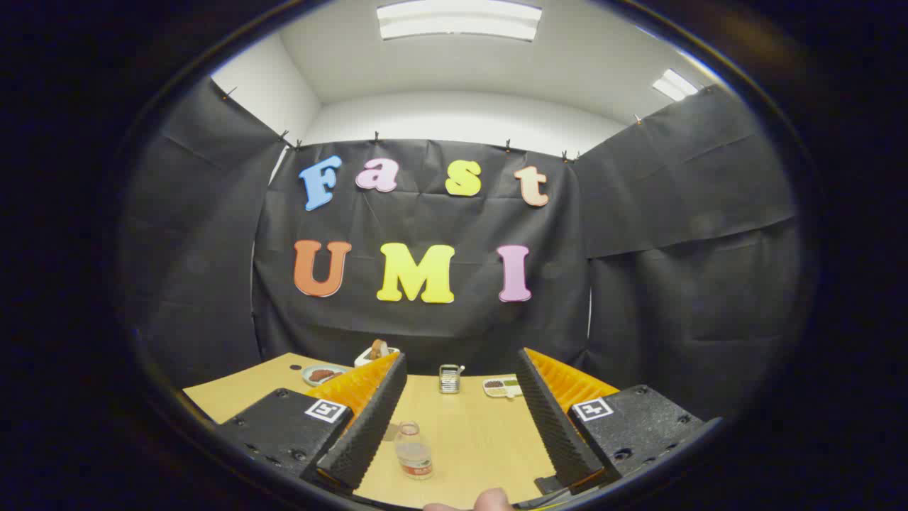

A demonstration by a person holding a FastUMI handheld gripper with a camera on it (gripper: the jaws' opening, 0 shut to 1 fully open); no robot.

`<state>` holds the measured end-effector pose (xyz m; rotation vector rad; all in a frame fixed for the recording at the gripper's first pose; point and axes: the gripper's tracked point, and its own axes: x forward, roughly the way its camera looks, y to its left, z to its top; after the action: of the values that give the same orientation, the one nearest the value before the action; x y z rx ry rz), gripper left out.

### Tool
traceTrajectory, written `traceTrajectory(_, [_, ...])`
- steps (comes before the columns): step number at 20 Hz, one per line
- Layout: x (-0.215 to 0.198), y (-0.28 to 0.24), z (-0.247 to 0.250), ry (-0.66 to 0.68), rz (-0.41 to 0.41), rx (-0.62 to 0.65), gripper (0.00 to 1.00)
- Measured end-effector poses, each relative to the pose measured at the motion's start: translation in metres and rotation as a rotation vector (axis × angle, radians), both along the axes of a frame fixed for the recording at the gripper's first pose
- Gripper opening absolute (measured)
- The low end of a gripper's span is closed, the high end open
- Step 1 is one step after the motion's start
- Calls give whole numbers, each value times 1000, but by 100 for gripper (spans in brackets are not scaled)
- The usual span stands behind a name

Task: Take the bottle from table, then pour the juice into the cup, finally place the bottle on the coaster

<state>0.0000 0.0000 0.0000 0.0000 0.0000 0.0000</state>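
Note:
A small clear bottle (413,450) with a reddish label stands upright on the wooden table (482,433), close to the inner side of my left finger. My gripper (457,465) is open, raised above the table, its fingers (365,426) spread wide with the bottle low between them and nothing held. Beyond the fingers at the table's far side stands a small glass cup (449,378) with something sticking out of it.
A plate (323,374) with dark food and a white container (376,352) sit at the far left. A small white dish (502,387) with dark and green bits lies right of the cup. A fingertip (493,499) shows just below the fingers.

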Motion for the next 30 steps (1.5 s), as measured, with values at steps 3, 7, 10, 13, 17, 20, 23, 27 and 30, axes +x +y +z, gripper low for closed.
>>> traceTrajectory(3, [2,-3,0,-4,-13,2,100])
traceTrajectory(7, [4,-4,-3,8,-19,8,100])
traceTrajectory(10, [5,-2,-5,13,-17,9,100])
traceTrajectory(13, [9,-3,-7,8,-25,-5,100])
traceTrajectory(17, [10,0,-7,8,-24,0,100])
traceTrajectory(20, [11,1,-6,4,-20,-6,100])
traceTrajectory(23, [13,4,-7,3,-17,-6,100])
traceTrajectory(27, [14,9,-7,-2,-7,-4,100])
traceTrajectory(30, [13,13,-7,-3,3,-7,100])
